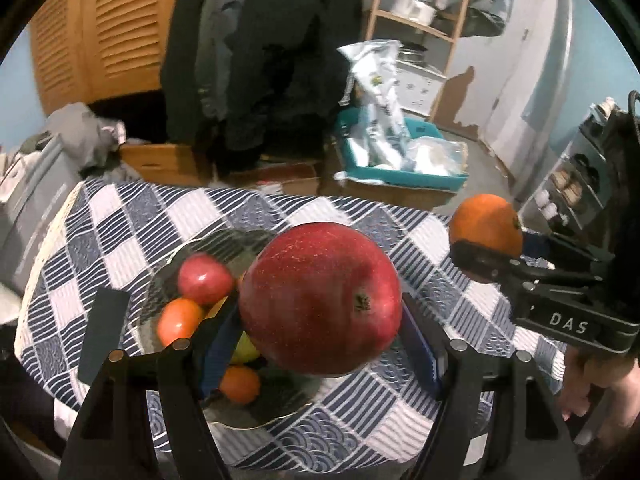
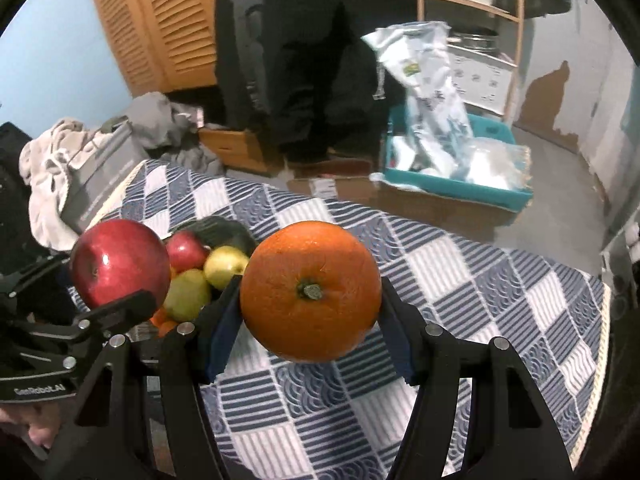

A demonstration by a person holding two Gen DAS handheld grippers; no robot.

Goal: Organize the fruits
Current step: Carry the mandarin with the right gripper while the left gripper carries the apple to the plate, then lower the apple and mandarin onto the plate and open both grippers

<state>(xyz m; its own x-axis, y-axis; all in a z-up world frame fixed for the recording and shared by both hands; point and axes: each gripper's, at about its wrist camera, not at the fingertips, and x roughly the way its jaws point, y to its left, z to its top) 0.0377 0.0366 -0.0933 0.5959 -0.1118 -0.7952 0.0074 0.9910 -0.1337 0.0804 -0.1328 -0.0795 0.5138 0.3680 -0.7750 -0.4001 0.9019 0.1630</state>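
Round table under blue-and-white checked patterned cloth (image 1: 132,216); glass bowl (image 1: 160,280) of fruit stands on cloth near left edge.

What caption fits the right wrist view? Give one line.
Right gripper holds an orange above the checked tablecloth.

On the table (image 2: 460,280), left: bowl (image 1: 224,240) holding fruits (image 2: 188,292). Above it, apple (image 1: 320,300); right of that, orange (image 2: 310,290).

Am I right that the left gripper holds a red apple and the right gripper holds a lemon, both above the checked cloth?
Not quite: the right gripper holds an orange, as the right wrist view shows. The left gripper does hold the red apple above the checked cloth.
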